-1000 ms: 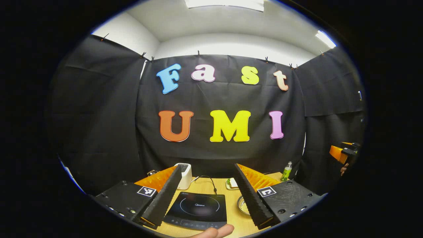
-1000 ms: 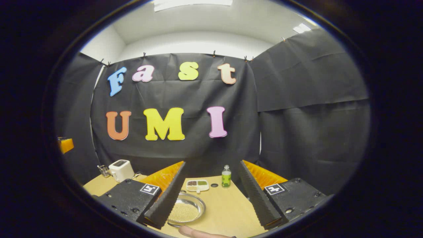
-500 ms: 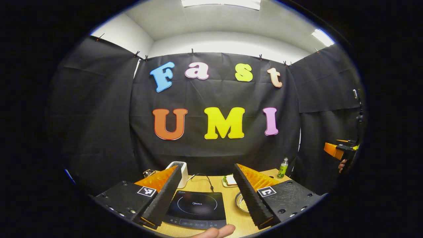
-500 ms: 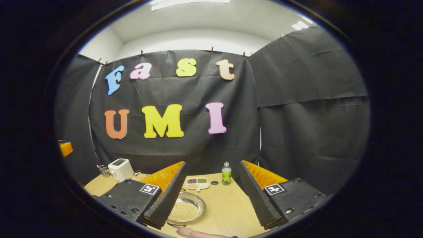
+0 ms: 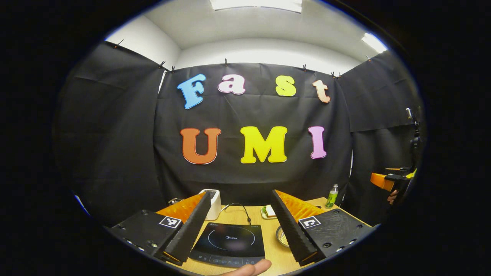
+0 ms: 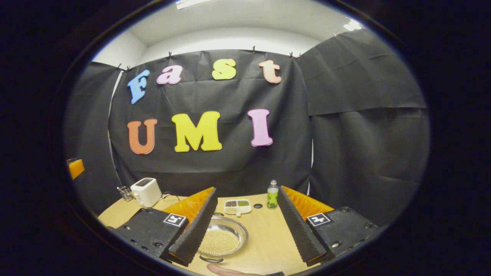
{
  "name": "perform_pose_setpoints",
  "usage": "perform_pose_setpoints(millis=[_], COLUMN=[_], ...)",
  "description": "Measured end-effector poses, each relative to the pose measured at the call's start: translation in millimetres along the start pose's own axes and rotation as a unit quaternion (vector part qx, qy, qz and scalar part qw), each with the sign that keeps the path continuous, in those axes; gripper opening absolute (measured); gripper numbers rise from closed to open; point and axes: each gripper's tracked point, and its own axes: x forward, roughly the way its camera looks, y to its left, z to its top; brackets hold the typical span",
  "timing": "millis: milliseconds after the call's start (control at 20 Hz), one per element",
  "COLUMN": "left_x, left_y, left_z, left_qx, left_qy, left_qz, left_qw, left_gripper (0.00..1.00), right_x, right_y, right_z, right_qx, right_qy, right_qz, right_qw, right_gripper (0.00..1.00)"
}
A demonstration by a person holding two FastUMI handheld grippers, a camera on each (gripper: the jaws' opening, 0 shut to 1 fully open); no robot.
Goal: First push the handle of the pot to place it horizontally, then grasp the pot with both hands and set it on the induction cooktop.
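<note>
One pot (image 6: pixel 222 239), a shallow metal pan of pale grains, sits on the table (image 6: pixel 264 237) right of the cooktop (image 5: pixel 230 239), its dark handle (image 6: pixel 210 259) near the front edge. Both grippers, left (image 5: pixel 239 226) and right (image 6: pixel 245 230), hover released and empty. Judging by this, step one is not begun; next, lower a finger beside the handle.

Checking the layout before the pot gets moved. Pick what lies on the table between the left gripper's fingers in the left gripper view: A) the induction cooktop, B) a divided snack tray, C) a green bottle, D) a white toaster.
A: in the left gripper view the dark induction cooktop lies flat on the table between the spread fingers of the left gripper, nothing standing on it.
</note>
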Motion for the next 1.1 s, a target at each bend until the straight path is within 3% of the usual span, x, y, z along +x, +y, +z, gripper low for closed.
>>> perform_pose_setpoints(millis=[100, 400, 500, 550, 700, 800, 850, 1100], left_x=[-2.9, -6.3, -6.1, -6.7, -5.2, -4.2, -3.4, -2.7], left_y=[1.3, 3.5, 6.6, 8.4, 7.5, 12.0, 14.0, 17.1], left_z=[-1.4, -6.4, -8.3, -8.8, -12.3, -18.1, -19.6, -32.2], left_qx=[0.005, -0.004, -0.006, -0.003, 0.005, 0.012, 0.017, 0.023], left_qy=[-0.004, -0.009, -0.010, -0.012, -0.014, -0.012, -0.011, -0.006], left_qz=[0.001, -0.005, -0.005, -0.003, -0.009, -0.006, -0.002, -0.002], left_qw=[1.000, 1.000, 1.000, 1.000, 1.000, 1.000, 1.000, 1.000], left_gripper=[0.95, 0.95, 0.95, 0.95, 0.95, 0.95, 0.95, 0.95], right_x=[5.6, 24.1, 29.0, 30.5, 35.1, 37.9, 38.9, 37.8], right_y=[12.4, 51.7, 64.7, 70.3, 91.2, 99.9, 105.9, 130.0], right_z=[-13.4, -78.5, -100.9, -112.7, -139.8, -158.2, -166.6, -214.6], right_qx=[0.000, -0.008, 0.002, 0.004, 0.003, 0.004, 0.003, -0.011], right_qy=[0.017, 0.110, 0.146, 0.164, 0.211, 0.242, 0.255, 0.336], right_qz=[0.013, 0.060, 0.073, 0.079, 0.107, 0.116, 0.122, 0.145], right_qw=[1.000, 0.992, 0.987, 0.983, 0.972, 0.963, 0.959, 0.931], right_gripper=[0.98, 0.82, 0.68, 0.51, 0.34, 0.17, 0.03, 0.04])
